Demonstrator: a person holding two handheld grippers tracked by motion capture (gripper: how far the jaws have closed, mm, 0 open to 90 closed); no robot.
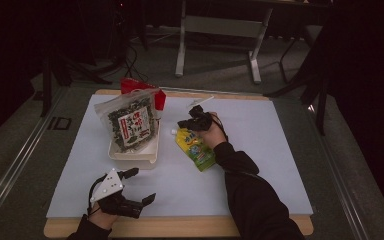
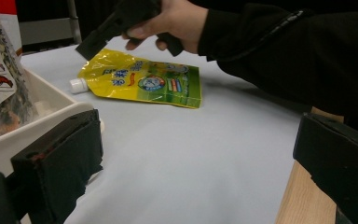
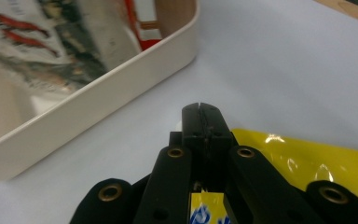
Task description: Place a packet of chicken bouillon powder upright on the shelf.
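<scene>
While left claw (image 1: 142, 185) rests spread on tabletop (image 1: 260, 150), right claw (image 3: 200, 109) pressed together, pinching yellow pouch (image 1: 196, 149) near spout end.

This looks like a lab or recording room set up for handling trials, not a home or a shop. A wooden table (image 1: 180, 226) stands alone in the middle of a dim room, its top covered by a plain white sheet (image 1: 260, 150) that serves as a staged work surface. The floor around it is bare grey carpet (image 1: 10, 165), with black cables (image 1: 130, 60) trailing across it near dark stand legs (image 1: 75, 70). Behind, the white metal frame of another desk (image 1: 220, 30) stands against blacked-out surroundings. A person (image 1: 260, 205) in a dark sleeve works with handheld instrumented tools.
</scene>
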